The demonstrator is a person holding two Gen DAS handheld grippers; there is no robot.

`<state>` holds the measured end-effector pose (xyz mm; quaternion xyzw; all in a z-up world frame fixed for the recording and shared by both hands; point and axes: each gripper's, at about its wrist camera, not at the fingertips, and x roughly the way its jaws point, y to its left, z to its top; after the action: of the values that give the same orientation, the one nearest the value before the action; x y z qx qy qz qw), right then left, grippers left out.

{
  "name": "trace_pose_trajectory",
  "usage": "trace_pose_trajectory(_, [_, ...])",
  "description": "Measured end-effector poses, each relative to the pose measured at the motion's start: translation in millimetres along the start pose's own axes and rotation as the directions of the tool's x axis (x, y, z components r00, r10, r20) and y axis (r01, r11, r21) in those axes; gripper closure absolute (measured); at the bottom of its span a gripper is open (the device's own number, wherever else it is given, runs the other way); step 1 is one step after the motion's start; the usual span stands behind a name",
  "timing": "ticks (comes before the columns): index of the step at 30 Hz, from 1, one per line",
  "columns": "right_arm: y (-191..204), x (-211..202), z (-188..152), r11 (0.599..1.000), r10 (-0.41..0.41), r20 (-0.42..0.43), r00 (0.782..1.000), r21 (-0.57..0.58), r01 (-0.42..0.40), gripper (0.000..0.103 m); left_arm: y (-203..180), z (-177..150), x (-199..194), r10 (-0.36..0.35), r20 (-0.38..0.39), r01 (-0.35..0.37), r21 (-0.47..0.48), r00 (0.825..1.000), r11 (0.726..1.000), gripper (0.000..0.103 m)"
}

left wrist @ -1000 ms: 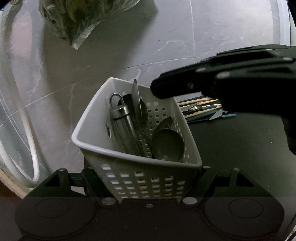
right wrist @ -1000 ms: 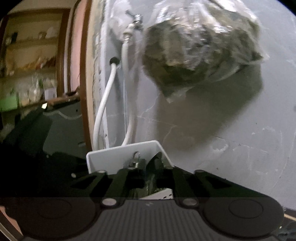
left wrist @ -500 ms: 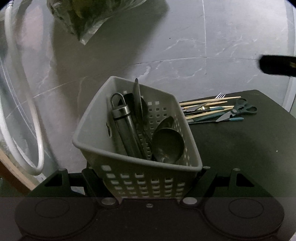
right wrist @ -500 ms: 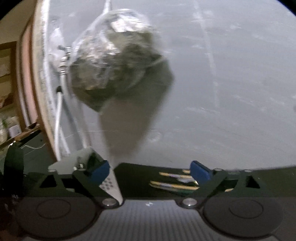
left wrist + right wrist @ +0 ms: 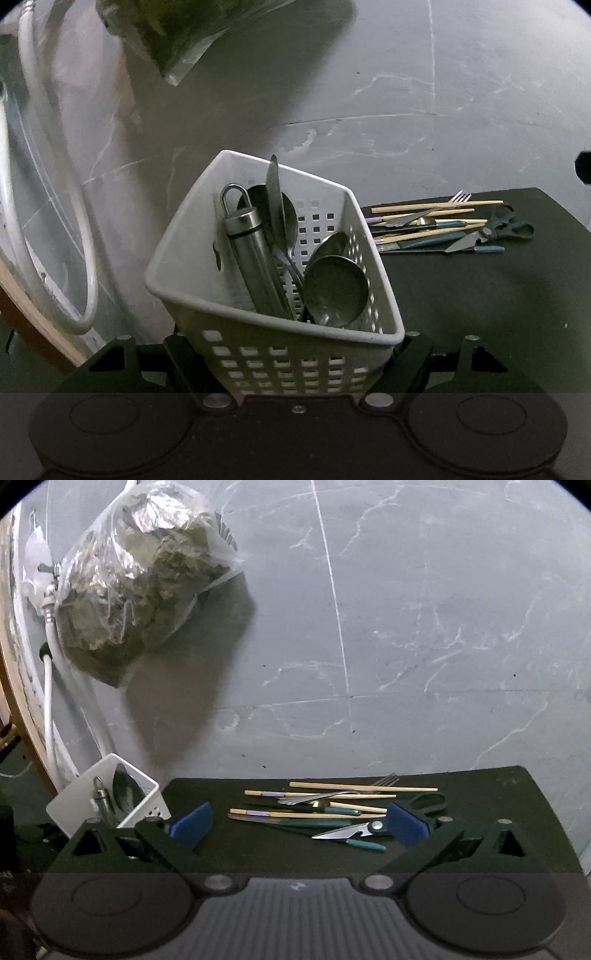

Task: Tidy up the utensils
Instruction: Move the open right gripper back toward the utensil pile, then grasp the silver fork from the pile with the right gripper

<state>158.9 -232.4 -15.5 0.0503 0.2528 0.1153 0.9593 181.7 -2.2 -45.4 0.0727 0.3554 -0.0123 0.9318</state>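
Observation:
My left gripper is shut on the lower wall of a white perforated basket, which tilts between its fingers. Inside stand a steel cylinder with a loop, a knife and spoons. A pile of loose utensils lies on the dark table to the right. My right gripper is open, its blue pads wide apart, just in front of that pile: chopsticks, a fork and teal-handled scissors. Nothing sits between its fingers. The basket is at its lower left.
A clear plastic bag of greens hangs on the grey marble wall above the basket. White hoses run down the wall at the left. The dark table ends at the wall behind the pile.
The right gripper left the basket, swung right to face the utensil pile, and its jaws opened wide. The left gripper kept hold of the basket.

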Motion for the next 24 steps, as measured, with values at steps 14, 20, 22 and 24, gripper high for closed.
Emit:
trace_pose_trajectory(14, [-14.9, 36.3, -16.3, 0.997, -0.041, -0.098, 0.994, 0.059, 0.047, 0.000, 6.2, 2.4, 4.2, -0.002, -0.007, 0.002, -0.023, 1.000, 1.000, 0.025])
trace_pose_trajectory(20, [-39.5, 66.2, -23.4, 0.994, -0.039, -0.124, 0.992, 0.096, 0.051, 0.000, 8.5, -1.0, -0.3, -0.010, 0.002, 0.010, -0.020, 1.000, 1.000, 0.025])
trace_pose_trajectory(22, [-49.7, 79.3, -24.6, 0.993, -0.041, -0.127, 0.991, 0.104, 0.055, 0.000, 9.5, -1.0, -1.4, -0.012, 0.000, 0.012, -0.023, 1.000, 1.000, 0.025])
trace_pose_trajectory(24, [-59.2, 91.4, -24.6, 0.992, -0.042, -0.127, 0.991, 0.109, 0.056, 0.000, 10.1, -0.6, -2.5, -0.011, -0.004, 0.011, -0.026, 1.000, 1.000, 0.025])
